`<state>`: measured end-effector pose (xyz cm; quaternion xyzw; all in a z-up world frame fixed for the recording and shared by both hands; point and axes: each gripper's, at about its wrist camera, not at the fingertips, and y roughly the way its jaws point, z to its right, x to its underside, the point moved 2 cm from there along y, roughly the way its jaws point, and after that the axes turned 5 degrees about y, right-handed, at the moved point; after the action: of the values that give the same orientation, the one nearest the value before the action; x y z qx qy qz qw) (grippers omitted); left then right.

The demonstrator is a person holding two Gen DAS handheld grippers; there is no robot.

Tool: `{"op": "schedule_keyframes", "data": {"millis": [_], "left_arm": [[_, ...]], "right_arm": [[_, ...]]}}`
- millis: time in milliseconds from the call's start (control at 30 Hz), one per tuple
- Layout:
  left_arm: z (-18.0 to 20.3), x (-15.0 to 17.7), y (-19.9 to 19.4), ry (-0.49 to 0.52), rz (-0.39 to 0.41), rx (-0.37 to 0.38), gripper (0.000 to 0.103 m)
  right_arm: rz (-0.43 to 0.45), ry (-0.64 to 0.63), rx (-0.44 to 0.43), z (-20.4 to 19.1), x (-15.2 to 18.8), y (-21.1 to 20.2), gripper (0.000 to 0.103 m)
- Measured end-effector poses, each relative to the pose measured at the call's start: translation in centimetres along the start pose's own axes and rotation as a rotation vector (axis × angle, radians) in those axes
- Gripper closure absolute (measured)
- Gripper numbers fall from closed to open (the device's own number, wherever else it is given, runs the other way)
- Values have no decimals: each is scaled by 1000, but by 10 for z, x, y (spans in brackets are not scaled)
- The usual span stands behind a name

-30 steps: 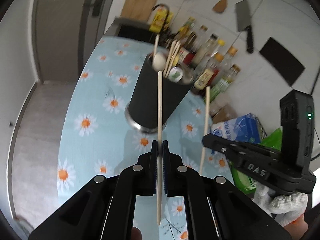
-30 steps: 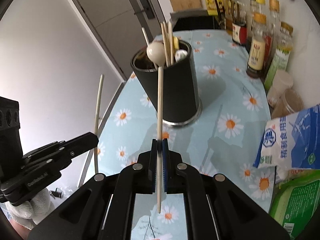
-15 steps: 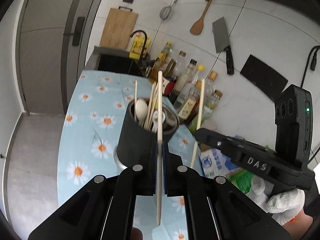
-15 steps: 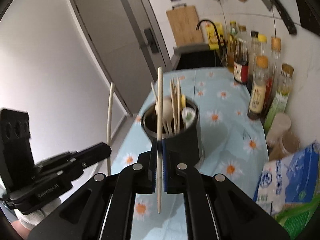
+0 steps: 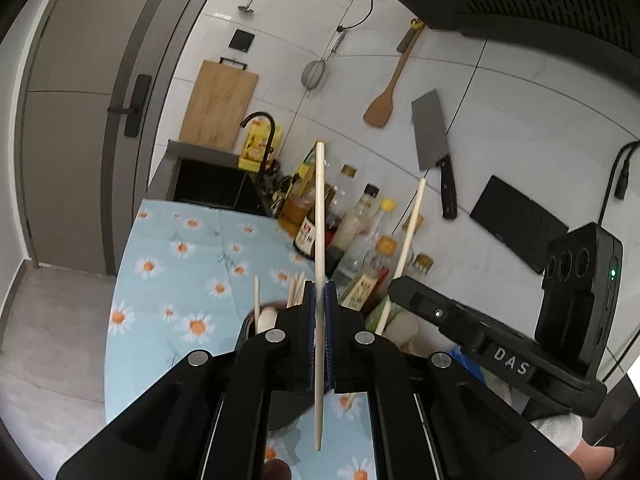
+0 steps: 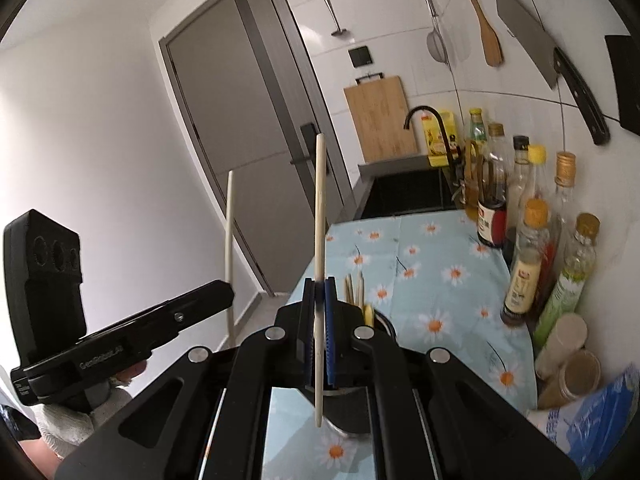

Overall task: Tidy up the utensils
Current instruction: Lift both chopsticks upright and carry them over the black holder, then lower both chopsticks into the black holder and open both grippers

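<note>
My left gripper [image 5: 319,300] is shut on a pale wooden chopstick [image 5: 320,208] held upright. My right gripper [image 6: 319,296] is shut on a second chopstick [image 6: 319,208], also upright. Each gripper shows in the other's view, the right gripper [image 5: 404,292] with its chopstick [image 5: 410,232] and the left gripper [image 6: 216,296] with its chopstick [image 6: 229,232]. The black utensil holder [image 6: 384,326] sits right below both grippers, mostly hidden by them. Several chopsticks [image 6: 356,288] and a white spoon [image 5: 266,318] stick out of it.
The holder stands on a counter with a blue daisy cloth [image 5: 172,264]. Sauce and oil bottles [image 6: 532,248] line the wall side. A black sink with faucet [image 6: 408,192] is at the far end. A cleaver [image 5: 434,148], spatula and strainer hang on the tiled wall. Bags [image 6: 592,412] lie at right.
Both grippers have risen and tilted up with their chopsticks. The holder has dropped from mid-view to just under the fingers.
</note>
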<state>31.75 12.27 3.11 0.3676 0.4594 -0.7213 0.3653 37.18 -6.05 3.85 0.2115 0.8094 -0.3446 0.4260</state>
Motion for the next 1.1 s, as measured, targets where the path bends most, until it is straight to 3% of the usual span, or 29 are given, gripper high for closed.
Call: {"op": "schedule_keyframes", "data": {"millis": [233,500,733,867,1100], "left_arm": [[-7,-23,5,-10,80,16,99],[-12,-30,9,3,187,0,99],[-18,-15,26,21,196,0,99],[-21,2,40,14,165,18,99],[-9,28,52,106,105,-28,99]], "right_arm": [[100,-53,-44,-7,-18,1,97],[176,-26,-47,-1,-26,4,97],[194,-50,5,3,-10,14,97],[169,-30,54,13,5,27,97],[118,1,100,29,24,40,97]]}}
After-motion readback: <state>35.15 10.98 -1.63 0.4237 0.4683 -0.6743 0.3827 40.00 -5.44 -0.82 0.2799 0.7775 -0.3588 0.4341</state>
